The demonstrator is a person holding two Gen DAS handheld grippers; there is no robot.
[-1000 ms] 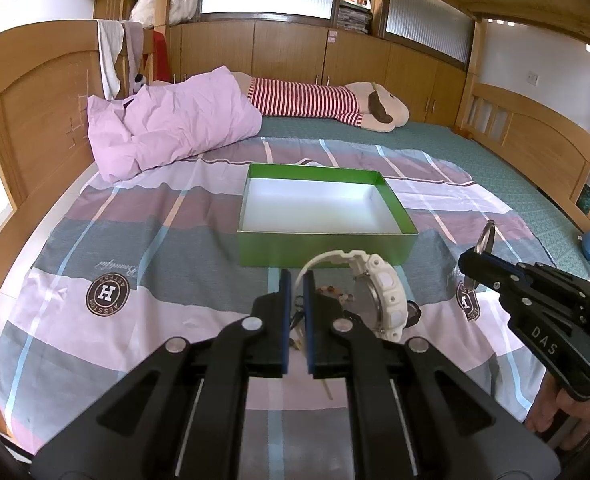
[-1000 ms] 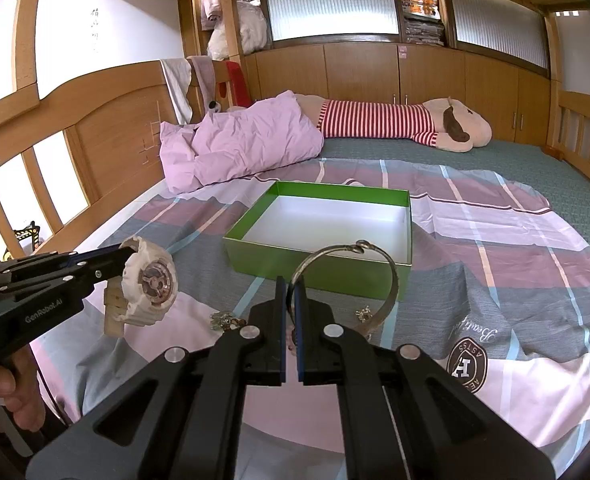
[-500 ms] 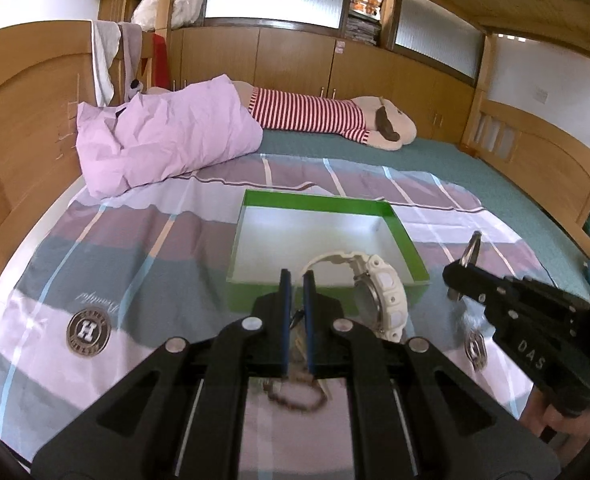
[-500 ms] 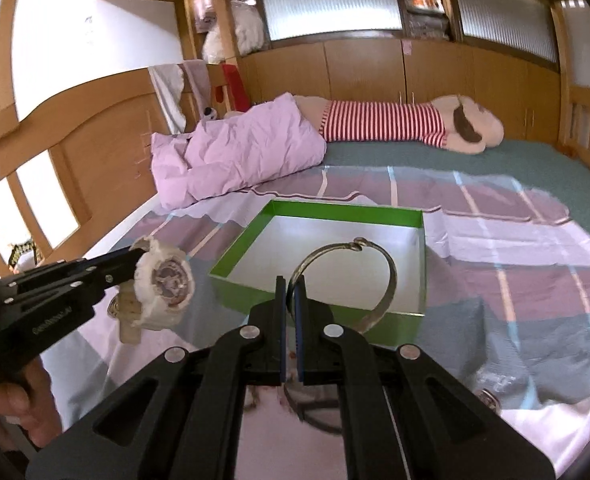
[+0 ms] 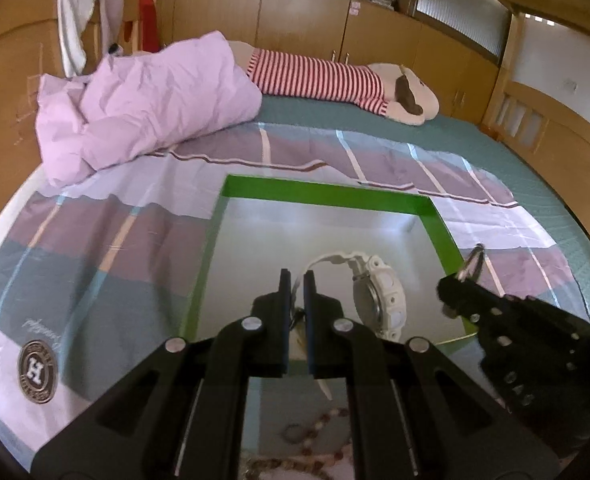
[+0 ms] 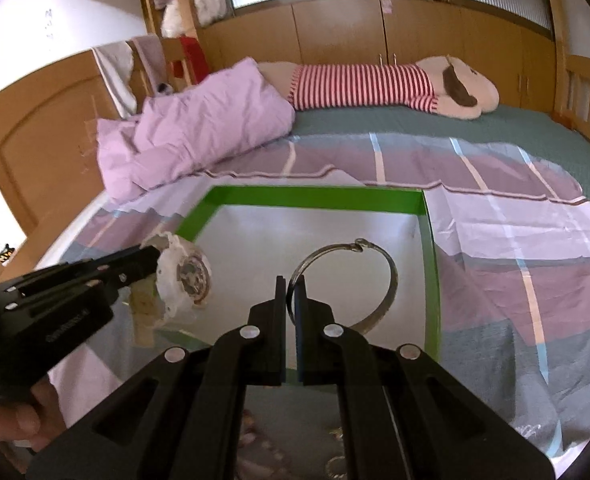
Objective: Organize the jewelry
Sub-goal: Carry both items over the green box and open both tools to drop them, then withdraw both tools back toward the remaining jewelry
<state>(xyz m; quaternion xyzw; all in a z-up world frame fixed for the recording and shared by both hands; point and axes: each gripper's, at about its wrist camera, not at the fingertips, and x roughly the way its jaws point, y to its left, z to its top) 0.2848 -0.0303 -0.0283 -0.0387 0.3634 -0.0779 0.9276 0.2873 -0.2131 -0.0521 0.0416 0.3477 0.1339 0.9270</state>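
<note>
Striped bedding carries an open green box [image 5: 327, 194], and both pieces hang over its white floor. Left gripper [image 5: 295, 280] is clamped on the strap of a white watch [image 5: 379, 300] — chunky, probably light, its strap bendy, so the strap is the sensible hold. Right gripper [image 6: 291, 284] pinches a bangle [image 6: 359, 280] — thin silvery metal, stiff, likely slippery.

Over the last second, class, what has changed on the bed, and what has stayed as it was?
Both grippers carried their loads forward over the green box: the left gripper with the white watch, the right gripper with the silver bangle. Nothing was let go; both stay clamped. The box, pink quilt and striped plush toy stayed put.
</note>
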